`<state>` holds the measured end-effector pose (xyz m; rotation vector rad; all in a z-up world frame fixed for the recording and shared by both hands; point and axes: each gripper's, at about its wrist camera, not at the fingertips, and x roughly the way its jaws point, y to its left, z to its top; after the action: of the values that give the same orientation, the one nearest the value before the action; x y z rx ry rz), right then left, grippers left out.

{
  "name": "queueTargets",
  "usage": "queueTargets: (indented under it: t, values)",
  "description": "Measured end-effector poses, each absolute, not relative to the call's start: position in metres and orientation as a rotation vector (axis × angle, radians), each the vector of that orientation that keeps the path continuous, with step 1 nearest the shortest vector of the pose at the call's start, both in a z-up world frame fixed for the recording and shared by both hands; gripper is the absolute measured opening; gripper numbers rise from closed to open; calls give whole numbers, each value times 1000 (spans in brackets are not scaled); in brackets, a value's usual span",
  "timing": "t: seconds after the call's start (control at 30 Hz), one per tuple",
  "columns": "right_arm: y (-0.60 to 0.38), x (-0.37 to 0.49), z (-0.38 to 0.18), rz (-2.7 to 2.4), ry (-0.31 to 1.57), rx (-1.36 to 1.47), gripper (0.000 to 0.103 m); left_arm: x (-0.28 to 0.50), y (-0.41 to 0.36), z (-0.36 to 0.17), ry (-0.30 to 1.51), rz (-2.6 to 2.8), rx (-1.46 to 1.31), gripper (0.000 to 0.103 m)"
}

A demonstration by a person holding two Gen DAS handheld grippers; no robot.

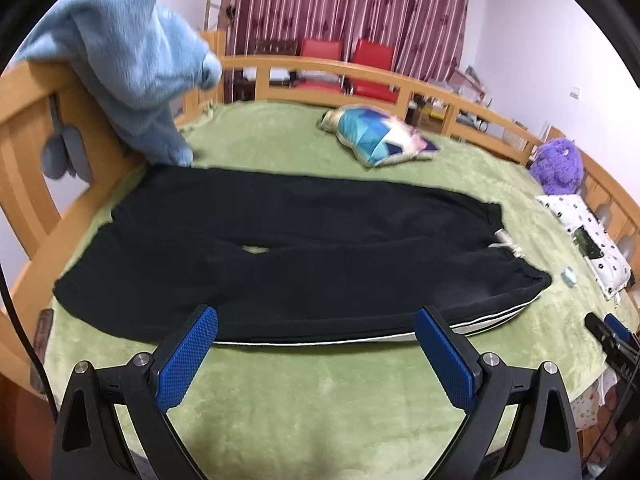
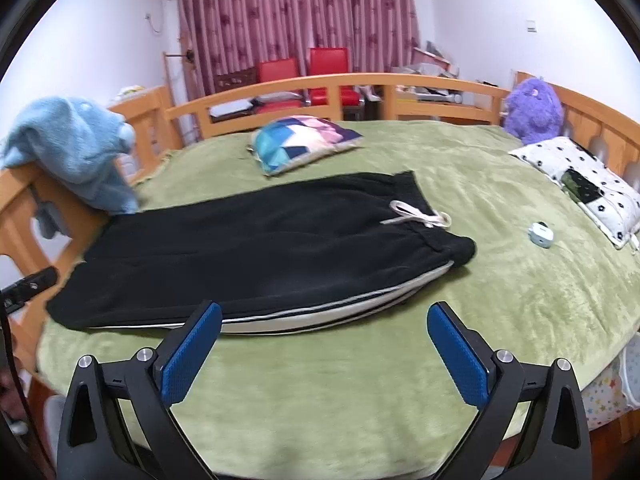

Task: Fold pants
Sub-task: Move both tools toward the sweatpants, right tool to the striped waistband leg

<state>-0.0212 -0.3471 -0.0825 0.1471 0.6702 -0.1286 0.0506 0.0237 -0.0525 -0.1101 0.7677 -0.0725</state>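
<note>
The pants (image 1: 304, 248) lie flat on the green blanket (image 1: 320, 400) just ahead of both tools, stretched sideways. The waistband with its white drawstring (image 2: 420, 216) sits ahead and to the right; the leg ends run off to the left. From the left wrist view the two legs lie side by side with a small gap of blanket showing between them, so the lengthwise fold looks not yet made. The near edge, with its white side stripe (image 2: 320, 316), faces the tools, which puts an easy seam to pinch right in front of them.

The left gripper (image 1: 316, 354) is released, its blue pads spread wide, holding nothing, hovering over bare blanket just short of the near edge. The right gripper (image 2: 324, 350) is likewise spread wide and holding nothing, also just short of the striped edge, further toward the waist. Placed this way, one tool can take the leg end and the other the waist end, so the near leg could be lifted evenly over the far one.

Beyond the pants lie a patterned cushion (image 2: 304, 140), a dotted pillow (image 2: 580, 184) to the far right and a small pale case (image 2: 540, 234), all well apart from the cloth. A blue fleece (image 1: 132, 68) hangs on the bed rail (image 1: 32, 136) to the left; its lower end appears to touch the far leg end.
</note>
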Motion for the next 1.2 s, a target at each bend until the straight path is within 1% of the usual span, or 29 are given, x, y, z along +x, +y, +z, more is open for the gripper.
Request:
queueTargets:
  t: [0.03, 0.1, 0.17, 0.3, 0.47, 0.53, 0.57, 0.6, 0.63, 0.7, 0.73, 0.77, 0.8, 0.83, 0.9, 0.97, 1.0, 1.03, 1.07, 1.1, 1.17, 1.2]
  values:
    - [-353, -17, -90, -133, 675, 153, 96, 57, 28, -62, 782, -58, -101, 99]
    - [-368, -3, -110, -137, 715, 197, 83, 68, 37, -78, 809, -34, -89, 98]
    - [-387, 16, -132, -152, 756, 260, 79, 72, 43, -88, 816, -22, -91, 98]
    - [-422, 56, -160, -221, 781, 366, 79, 83, 65, -107, 851, 21, -134, 98]
    - [-457, 109, -191, -280, 822, 506, 79, 98, 91, -119, 874, 92, -180, 98]
    - [-465, 131, -213, -289, 874, 549, 77, 103, 100, -121, 876, 113, -196, 98]
    - [-465, 138, -223, -285, 899, 552, 65, 106, 105, -122, 878, 126, -202, 98]
    - [-461, 143, -233, -258, 920, 547, 50, 108, 108, -123, 880, 133, -205, 98]
    - [-457, 144, -237, -259, 930, 512, 47, 110, 110, -124, 883, 137, -206, 98]
    - [-444, 133, -237, -239, 913, 394, 29, 113, 113, -127, 896, 149, -202, 98]
    - [-444, 124, -237, -218, 903, 380, 25, 114, 116, -129, 899, 156, -198, 98]
    - [-451, 109, -238, -182, 893, 428, 19, 113, 118, -131, 901, 160, -197, 98]
    - [-458, 100, -241, -162, 893, 477, 15, 113, 121, -135, 907, 163, -203, 98]
    - [-466, 91, -247, -154, 901, 517, 14, 112, 125, -138, 912, 163, -214, 98]
    - [-465, 82, -259, -154, 922, 520, 14, 113, 131, -146, 927, 158, -239, 98]
    - [-451, 81, -257, -185, 926, 444, 16, 117, 137, -156, 965, 154, -271, 98]
    - [-444, 82, -250, -198, 930, 399, 19, 117, 141, -158, 968, 152, -282, 98]
    - [-440, 84, -244, -210, 933, 371, 21, 115, 142, -159, 962, 153, -284, 98]
    - [-436, 84, -238, -214, 932, 358, 30, 113, 146, -161, 955, 163, -280, 98]
    - [-436, 85, -234, -211, 929, 365, 49, 110, 149, -163, 955, 177, -273, 99]
    - [-437, 86, -231, -214, 929, 405, 71, 106, 158, -171, 972, 194, -278, 99]
    - [-437, 86, -233, -215, 933, 423, 71, 106, 164, -177, 984, 196, -293, 99]
